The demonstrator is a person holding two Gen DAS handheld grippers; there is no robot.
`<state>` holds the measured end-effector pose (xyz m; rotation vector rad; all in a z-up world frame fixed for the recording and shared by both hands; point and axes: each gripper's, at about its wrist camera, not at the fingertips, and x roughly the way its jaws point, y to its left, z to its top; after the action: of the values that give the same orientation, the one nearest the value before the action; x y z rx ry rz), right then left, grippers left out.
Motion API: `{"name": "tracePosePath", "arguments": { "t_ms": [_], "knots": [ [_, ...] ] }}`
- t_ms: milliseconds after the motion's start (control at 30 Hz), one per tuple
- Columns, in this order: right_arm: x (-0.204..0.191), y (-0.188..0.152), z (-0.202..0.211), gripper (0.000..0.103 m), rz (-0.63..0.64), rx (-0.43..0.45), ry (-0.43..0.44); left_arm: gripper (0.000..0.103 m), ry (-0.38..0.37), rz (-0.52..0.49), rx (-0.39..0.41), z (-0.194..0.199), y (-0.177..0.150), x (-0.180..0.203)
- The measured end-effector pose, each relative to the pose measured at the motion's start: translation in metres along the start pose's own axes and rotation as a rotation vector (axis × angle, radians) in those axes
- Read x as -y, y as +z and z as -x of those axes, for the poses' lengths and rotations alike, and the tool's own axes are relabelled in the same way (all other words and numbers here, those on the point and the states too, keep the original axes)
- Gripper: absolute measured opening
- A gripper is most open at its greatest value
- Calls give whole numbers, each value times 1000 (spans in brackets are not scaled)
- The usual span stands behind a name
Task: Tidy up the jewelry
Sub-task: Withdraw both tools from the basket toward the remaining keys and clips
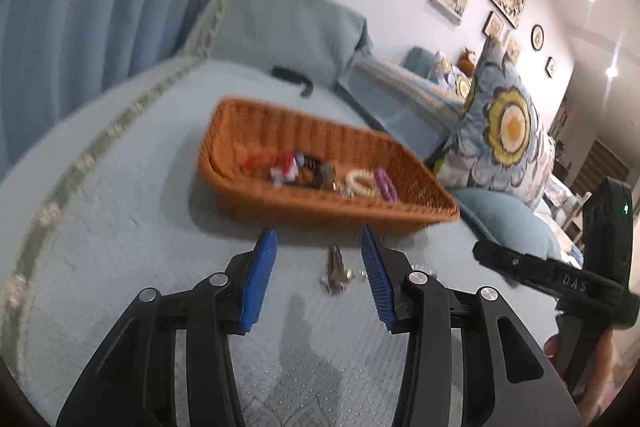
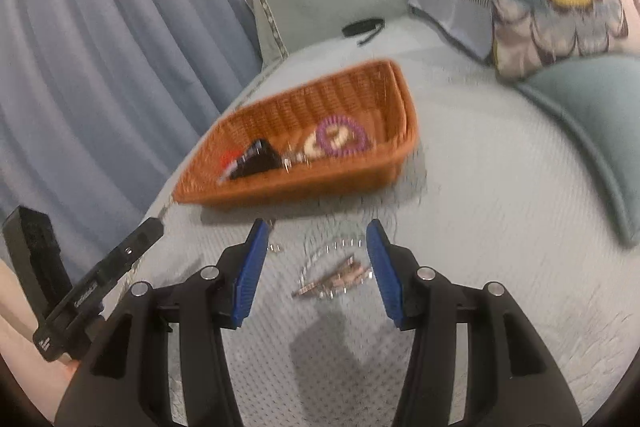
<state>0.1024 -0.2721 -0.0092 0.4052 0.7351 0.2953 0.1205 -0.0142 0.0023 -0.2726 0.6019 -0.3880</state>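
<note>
Silver jewelry (image 1: 337,271) on bedspread (image 1: 120,227) between wide-spread, empty fingers (image 1: 260,275) of both grippers.

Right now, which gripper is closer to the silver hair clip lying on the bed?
Hard to call. The clip lies between the open fingers of both the left gripper and the right gripper.

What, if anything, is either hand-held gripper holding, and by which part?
Nothing. The left hand-held gripper and right hand-held gripper are both open above the silver jewelry piece lying on the bedspread.
</note>
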Motion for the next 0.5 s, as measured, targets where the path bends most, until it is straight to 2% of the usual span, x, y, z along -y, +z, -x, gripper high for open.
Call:
{"name": "tracePosePath", "arguments": {
  "t_ms": [67,133,233,333,500],
  "knots": [
    [5,-7,-10,47,-17,-36,14,42,-22,-16,-81,-18,-7,-1],
    [16,-14,-20,42,-65,-83,55,40,-60,-34,-177,-35,-11,2],
    [22,-18,-25,36,-97,-105,81,40,-77,-82,-180,-38,-11,9],
    [16,-18,-21,36,-69,-88,79,40,-68,-96,-222,-48,-15,11],
    [15,-16,-34,36,-68,-126,58,39,-65,-100,-278,-60,-16,14]
  ]
}}
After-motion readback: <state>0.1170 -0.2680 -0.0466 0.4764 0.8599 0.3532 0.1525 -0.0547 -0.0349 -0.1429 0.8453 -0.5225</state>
